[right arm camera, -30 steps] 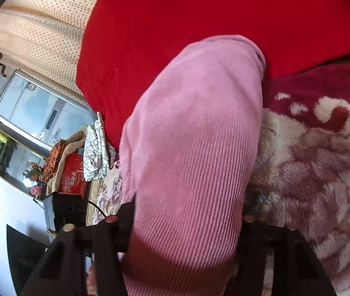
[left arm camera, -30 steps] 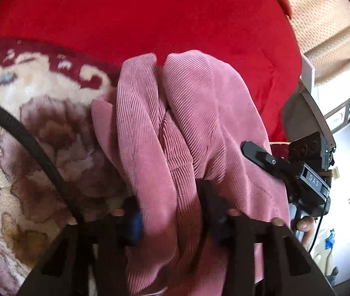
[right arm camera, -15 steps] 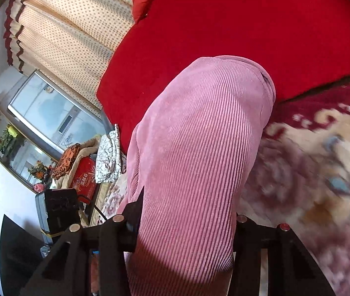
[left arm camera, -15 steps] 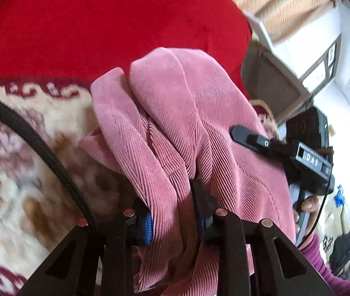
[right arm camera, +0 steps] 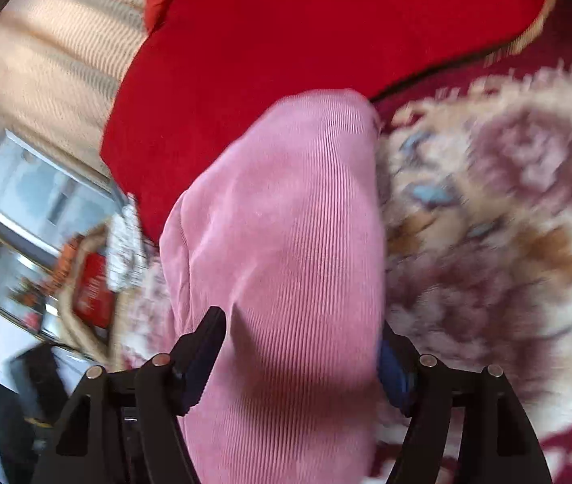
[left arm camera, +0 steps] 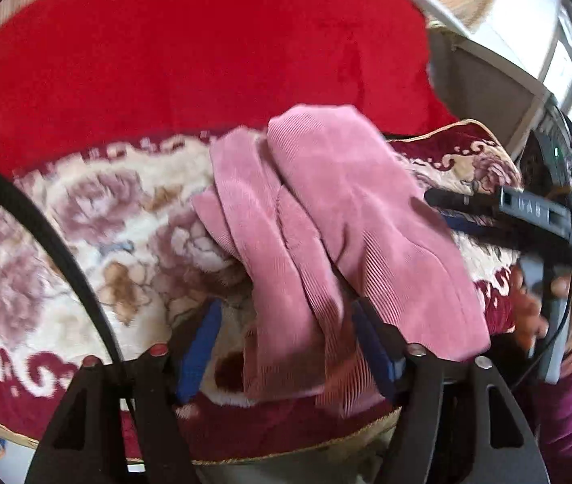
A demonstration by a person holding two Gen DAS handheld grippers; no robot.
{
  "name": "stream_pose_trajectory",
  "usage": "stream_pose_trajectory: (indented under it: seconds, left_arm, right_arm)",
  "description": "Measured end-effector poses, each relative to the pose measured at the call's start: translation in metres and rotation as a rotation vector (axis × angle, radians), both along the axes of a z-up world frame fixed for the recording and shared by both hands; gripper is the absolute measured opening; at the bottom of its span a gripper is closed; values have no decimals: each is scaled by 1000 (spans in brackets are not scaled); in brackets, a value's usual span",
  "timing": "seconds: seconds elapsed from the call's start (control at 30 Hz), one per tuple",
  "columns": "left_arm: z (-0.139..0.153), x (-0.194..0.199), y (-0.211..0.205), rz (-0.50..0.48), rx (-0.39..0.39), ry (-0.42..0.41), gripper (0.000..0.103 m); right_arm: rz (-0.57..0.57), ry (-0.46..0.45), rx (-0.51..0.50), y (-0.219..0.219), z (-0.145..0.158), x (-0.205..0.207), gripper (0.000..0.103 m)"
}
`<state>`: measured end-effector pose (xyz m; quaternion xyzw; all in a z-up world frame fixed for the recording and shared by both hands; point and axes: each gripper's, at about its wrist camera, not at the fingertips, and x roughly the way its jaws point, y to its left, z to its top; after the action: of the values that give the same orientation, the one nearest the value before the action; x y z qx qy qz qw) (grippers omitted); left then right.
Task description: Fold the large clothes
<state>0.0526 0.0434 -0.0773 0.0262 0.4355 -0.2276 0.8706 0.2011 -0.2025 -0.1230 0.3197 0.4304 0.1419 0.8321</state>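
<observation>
A pink corduroy garment (left arm camera: 326, 222) lies bunched in folds on a floral blanket (left arm camera: 84, 242). My left gripper (left arm camera: 286, 347) is open, its blue-padded fingers (left arm camera: 197, 351) spread either side of the garment's near edge. In the right wrist view the same garment (right arm camera: 286, 242) runs forward between the wide-apart fingers (right arm camera: 201, 347) of my right gripper (right arm camera: 298, 359), which is open. The right gripper also shows at the right of the left wrist view (left arm camera: 528, 218), beside the garment.
A red cover (left arm camera: 205, 60) lies beyond the blanket. A dotted curtain (right arm camera: 52, 60) hangs at the back. A cabinet with clutter (right arm camera: 44, 242) stands to the left in the right wrist view. A black cable (left arm camera: 44, 234) crosses the left view.
Both grippers have let go: the left jaws opened from a grip on the garment, the right spread wider. The garment dropped onto the blanket and both cameras pulled back.
</observation>
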Motion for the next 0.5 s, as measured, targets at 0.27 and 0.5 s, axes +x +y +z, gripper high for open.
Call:
stream_pose_trajectory:
  seconds: [0.27,0.5]
  left_arm:
    - [-21,7,-30,43,194,-57,71]
    - [-25,7,-1,81,110,-15,71]
  right_arm:
    - [96,-206,-194,32,73,-3,57]
    - [210,103,69,49,-18,90,41]
